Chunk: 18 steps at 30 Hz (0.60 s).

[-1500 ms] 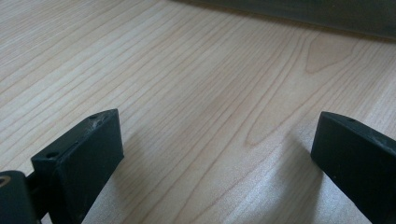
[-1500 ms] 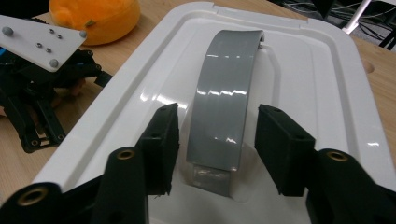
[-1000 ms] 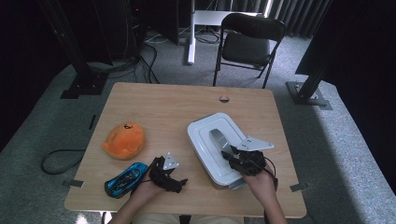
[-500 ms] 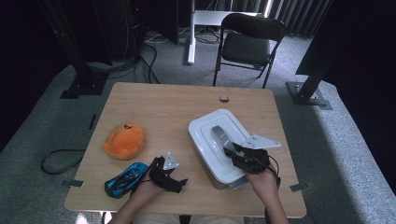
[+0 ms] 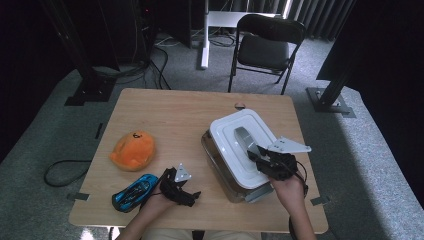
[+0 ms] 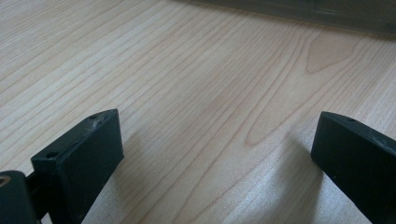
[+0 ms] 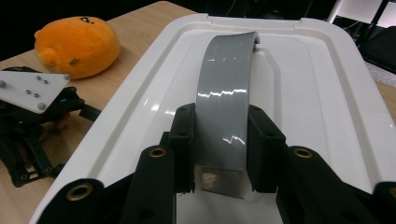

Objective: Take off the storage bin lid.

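Note:
A white lid (image 5: 227, 131) with a grey strap handle (image 5: 243, 136) lies over a clear box (image 5: 218, 165) at the table's right. It sits slightly off the box, whose near-left wall shows beneath it. My right gripper (image 5: 257, 152) is shut on the handle (image 7: 226, 88), with a jaw pressed to each side of the strap (image 7: 220, 140). The lid's surface (image 7: 303, 93) stretches away beyond the jaws. My left gripper (image 5: 192, 196) rests on the wood near the front edge, open (image 6: 217, 144), with bare table between its jaws.
An orange plush toy (image 5: 133, 150) lies at the left, seen too in the right gripper view (image 7: 77, 44). A blue toy car (image 5: 135, 192) sits beside my left hand. A small round object (image 5: 240, 105) is near the table's far edge. A folding chair (image 5: 265, 47) stands behind.
The lid has shifted a little up and away from me with my right gripper shut on its handle, uncovering more of the box's near-left wall. The left gripper has not moved.

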Tool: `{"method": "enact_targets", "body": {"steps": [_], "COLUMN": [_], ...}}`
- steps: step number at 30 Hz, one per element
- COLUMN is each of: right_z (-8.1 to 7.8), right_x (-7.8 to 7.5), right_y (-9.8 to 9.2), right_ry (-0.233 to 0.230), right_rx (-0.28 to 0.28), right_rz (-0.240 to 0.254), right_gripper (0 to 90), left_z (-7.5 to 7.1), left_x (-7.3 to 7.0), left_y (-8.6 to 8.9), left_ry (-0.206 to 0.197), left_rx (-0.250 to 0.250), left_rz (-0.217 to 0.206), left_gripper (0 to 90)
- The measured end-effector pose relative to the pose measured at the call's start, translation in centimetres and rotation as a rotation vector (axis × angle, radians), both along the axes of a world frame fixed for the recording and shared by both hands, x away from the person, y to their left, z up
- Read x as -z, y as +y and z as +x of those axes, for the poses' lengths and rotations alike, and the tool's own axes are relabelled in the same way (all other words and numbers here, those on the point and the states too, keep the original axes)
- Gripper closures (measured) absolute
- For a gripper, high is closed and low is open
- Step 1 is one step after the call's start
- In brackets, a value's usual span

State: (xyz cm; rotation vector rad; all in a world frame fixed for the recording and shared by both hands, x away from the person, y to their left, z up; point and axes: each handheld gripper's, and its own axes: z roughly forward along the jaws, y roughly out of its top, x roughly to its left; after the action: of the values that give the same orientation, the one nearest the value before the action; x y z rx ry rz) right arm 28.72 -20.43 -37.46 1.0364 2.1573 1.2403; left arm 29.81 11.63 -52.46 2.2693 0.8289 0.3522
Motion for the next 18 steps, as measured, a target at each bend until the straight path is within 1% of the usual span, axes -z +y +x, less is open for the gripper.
{"method": "enact_targets", "body": {"steps": [11,14,18], "right_z": [1.4,1.7,2.1], "right_x": [-0.5,-0.5,-0.5], "right_y": [-1.3,-1.7,-2.5], "right_ry": [0.002,-0.013,-0.014], "right_rx": [0.034,0.061,0.090], "right_rz": [0.009,0.011,0.021], "right_gripper": [67.7,67.7,67.7], "left_z": [0.0,0.0,0.0], "left_x": [0.0,0.0,0.0], "left_y": [0.0,0.0,0.0], "left_ry": [0.000,0.000,0.000], "left_rx": [0.000,0.000,0.000], "left_rz": [0.000,0.000,0.000], "left_gripper": [2.8,2.9,2.8]}}
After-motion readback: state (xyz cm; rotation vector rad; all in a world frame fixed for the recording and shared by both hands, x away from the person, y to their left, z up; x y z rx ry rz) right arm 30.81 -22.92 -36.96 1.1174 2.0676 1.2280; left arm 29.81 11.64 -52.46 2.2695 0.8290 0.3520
